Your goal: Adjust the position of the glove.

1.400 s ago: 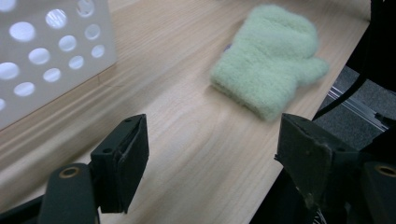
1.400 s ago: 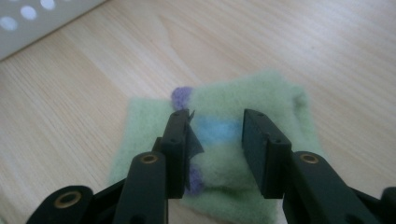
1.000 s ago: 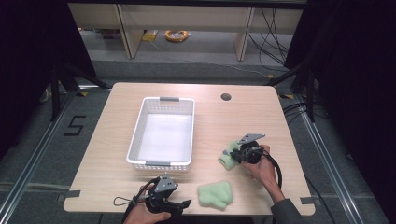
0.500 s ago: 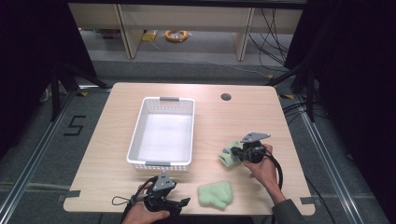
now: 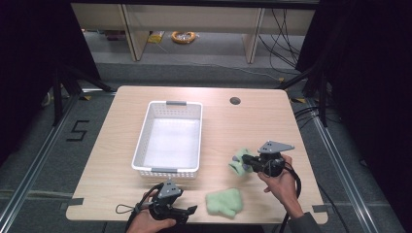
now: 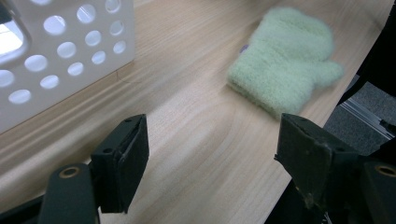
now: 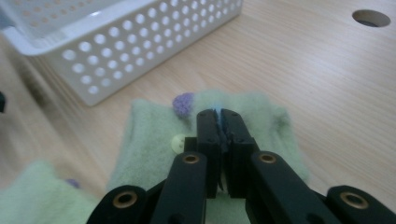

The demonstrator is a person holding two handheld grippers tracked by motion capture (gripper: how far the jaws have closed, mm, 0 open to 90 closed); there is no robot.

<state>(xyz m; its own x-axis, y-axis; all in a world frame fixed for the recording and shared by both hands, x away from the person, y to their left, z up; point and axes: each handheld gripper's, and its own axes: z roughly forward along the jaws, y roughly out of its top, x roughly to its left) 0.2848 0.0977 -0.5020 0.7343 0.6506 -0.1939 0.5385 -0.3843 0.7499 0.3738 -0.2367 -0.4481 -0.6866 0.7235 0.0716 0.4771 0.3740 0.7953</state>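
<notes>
Your right gripper (image 5: 248,162) is clenched on a pale green mitten (image 7: 154,135): in the right gripper view the two black jaws stand pressed together with a thin light-blue edge of fabric pinched between them, and the mitten spreads out to both sides of the jaws and beyond their tips. A purple pompom (image 7: 182,103) and a small pale button (image 7: 177,142) sit on the fabric just left of the jaws. In the high view that mitten (image 5: 238,161) bunches at the jaw tips, just above the table (image 5: 252,121); whether it touches the wood, you cannot tell.

Your left gripper (image 6: 210,154) is released, its jaws standing wide apart over bare wood with nothing between them. The second green mitten (image 6: 285,63) lies flat on the table ahead of the right-hand jaw, near but apart from it. The white perforated basket (image 6: 65,51) stands ahead of the left-hand jaw; in the high view the basket (image 5: 141,145) lies between and beyond your two grippers, and your left gripper (image 5: 190,210) sits close to the table's near edge.
</notes>
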